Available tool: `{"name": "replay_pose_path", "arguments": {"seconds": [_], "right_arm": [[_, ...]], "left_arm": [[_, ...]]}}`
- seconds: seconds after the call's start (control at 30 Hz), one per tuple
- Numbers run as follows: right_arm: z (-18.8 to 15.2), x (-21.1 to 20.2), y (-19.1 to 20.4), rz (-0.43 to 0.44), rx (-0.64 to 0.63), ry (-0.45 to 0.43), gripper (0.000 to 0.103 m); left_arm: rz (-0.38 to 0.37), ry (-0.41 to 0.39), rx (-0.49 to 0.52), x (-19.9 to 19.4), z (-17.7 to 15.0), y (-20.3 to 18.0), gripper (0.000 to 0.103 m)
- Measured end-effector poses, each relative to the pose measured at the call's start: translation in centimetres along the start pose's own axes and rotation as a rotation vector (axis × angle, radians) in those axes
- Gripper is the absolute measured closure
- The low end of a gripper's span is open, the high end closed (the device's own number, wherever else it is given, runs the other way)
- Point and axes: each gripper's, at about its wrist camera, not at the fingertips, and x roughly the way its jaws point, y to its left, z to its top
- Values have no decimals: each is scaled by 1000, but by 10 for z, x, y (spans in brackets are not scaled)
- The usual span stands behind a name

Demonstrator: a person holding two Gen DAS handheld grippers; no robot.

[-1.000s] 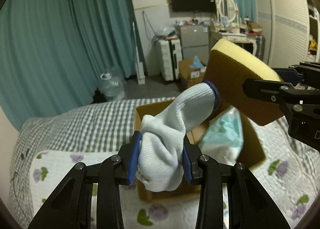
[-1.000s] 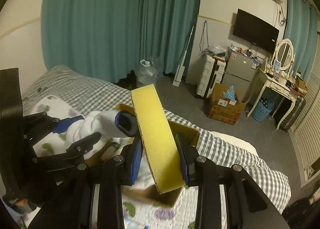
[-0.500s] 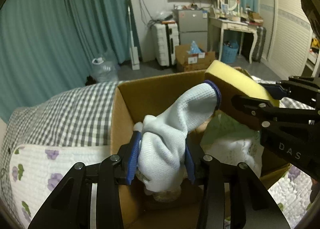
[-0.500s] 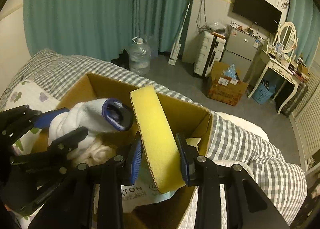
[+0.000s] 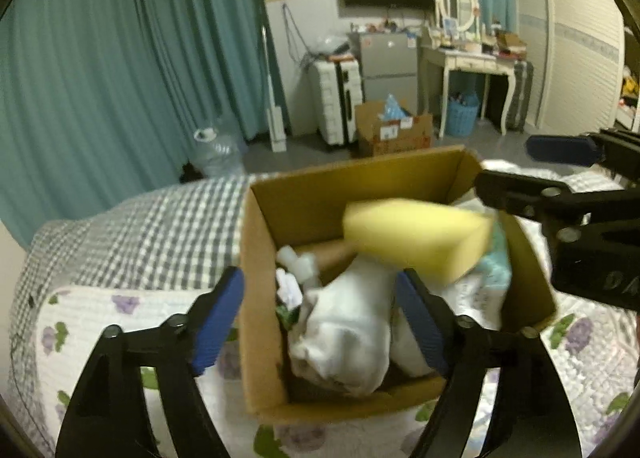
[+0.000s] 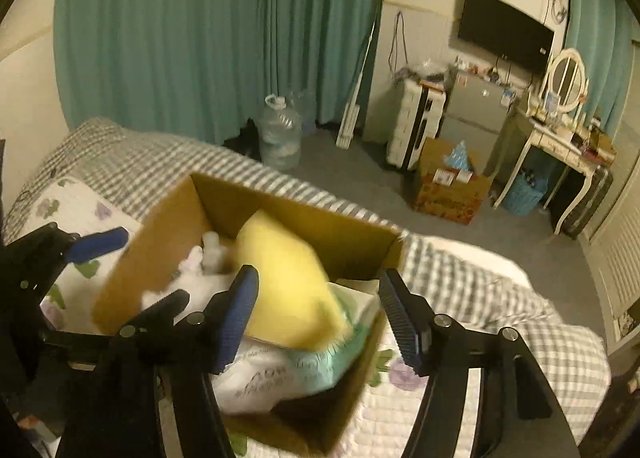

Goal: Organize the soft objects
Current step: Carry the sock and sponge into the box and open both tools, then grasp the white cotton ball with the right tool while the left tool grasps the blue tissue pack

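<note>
A cardboard box stands on the bed; it also shows in the right wrist view. The white sock lies inside it, also seen in the right wrist view. The yellow sponge is blurred, inside the box over a soft white-and-green pack; it shows in the right wrist view too. My left gripper is open and empty above the box. My right gripper is open and empty above the box's right side.
The bed has a grey checked cover and a floral quilt. Beyond it are a teal curtain, a water jug, a suitcase, another cardboard box and a dressing table.
Both grippers opened and let go. The sock and the sponge dropped into the box. Both grippers rose a little above the box.
</note>
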Motion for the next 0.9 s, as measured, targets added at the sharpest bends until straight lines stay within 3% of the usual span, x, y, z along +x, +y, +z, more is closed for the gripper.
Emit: {"name": "replay_pose_path", "arguments": {"seconds": [0.17, 0.23, 0.3, 0.57, 0.7, 0.9], "right_arm": [[6, -69, -9, -41, 4, -68, 18], [5, -100, -14, -53, 15, -88, 10], [1, -135, -18, -69, 30, -106, 8], [-41, -223, -10, -90, 13, -120, 4], [-76, -233, 10, -83, -17, -105, 1], [-137, -190, 34, -36, -13, -7, 1]], "left_arm": [[0, -50, -10, -55, 5, 10, 18], [3, -70, -22, -79, 3, 15, 10], [14, -102, -32, -104, -2, 17, 1], [-5, -138, -62, -174, -45, 16, 0], [0, -129, -69, -183, -78, 5, 0], [-28, -36, -93, -156, -130, -11, 0]]}}
